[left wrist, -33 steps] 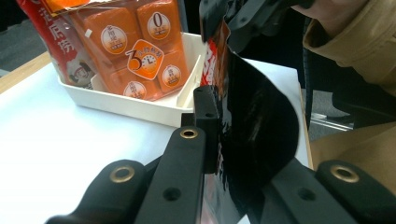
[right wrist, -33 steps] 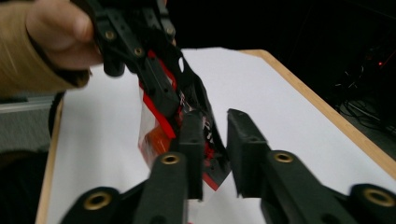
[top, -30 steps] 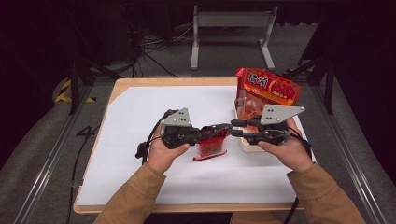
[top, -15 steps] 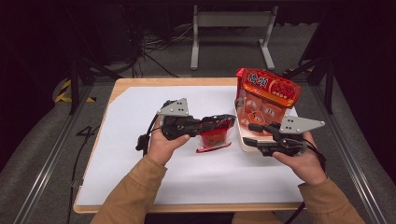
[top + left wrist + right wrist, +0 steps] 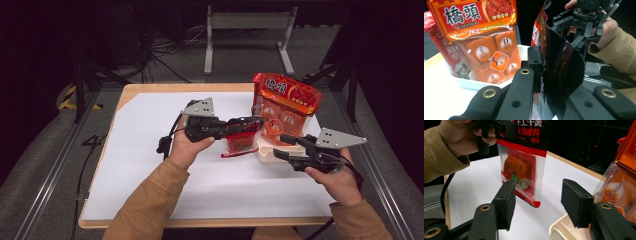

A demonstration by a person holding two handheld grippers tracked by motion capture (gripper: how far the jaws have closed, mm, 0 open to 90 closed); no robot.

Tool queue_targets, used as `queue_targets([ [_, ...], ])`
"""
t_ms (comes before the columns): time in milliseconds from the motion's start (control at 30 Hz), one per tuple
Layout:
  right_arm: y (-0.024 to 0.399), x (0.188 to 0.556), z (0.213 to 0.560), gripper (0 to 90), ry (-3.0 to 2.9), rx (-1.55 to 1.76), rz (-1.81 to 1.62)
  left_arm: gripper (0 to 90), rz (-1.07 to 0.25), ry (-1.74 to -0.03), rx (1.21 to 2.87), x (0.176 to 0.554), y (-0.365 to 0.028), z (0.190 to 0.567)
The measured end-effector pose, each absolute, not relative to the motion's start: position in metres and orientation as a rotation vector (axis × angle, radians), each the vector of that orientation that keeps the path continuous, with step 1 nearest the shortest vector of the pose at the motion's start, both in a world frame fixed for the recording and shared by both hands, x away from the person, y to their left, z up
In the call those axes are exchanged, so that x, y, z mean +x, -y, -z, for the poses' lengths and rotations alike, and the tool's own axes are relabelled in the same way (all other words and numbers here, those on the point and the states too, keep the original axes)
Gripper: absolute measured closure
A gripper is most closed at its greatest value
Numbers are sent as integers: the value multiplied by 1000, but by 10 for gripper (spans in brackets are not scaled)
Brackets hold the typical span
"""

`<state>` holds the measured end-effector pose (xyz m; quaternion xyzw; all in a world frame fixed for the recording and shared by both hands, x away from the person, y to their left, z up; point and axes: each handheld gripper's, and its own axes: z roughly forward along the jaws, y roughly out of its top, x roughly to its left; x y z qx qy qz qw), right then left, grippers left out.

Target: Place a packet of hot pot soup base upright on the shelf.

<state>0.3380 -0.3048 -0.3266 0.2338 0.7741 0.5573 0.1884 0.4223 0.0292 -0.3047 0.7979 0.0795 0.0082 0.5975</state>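
At table centre, left gripper jaws clamped on top edge of small sauce pouch: black-red header, clear window, orange block inside, hanging upright. Right gripper jaws wide apart, empty, beside white tray holding big orange bag.

- Looks like a lab or recording studio, not a home.
- Dark, unlit surroundings around a lit wooden table under a white sheet.
- Loose cables, metal stand legs and floor rails on grey carpet.
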Motion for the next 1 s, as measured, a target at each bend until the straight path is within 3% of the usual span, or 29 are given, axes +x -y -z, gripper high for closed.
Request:
queue_targets([
  [1000,362,323,328,416,-2069,823,-1522,899,13,-139,1851,449,19,313],
])
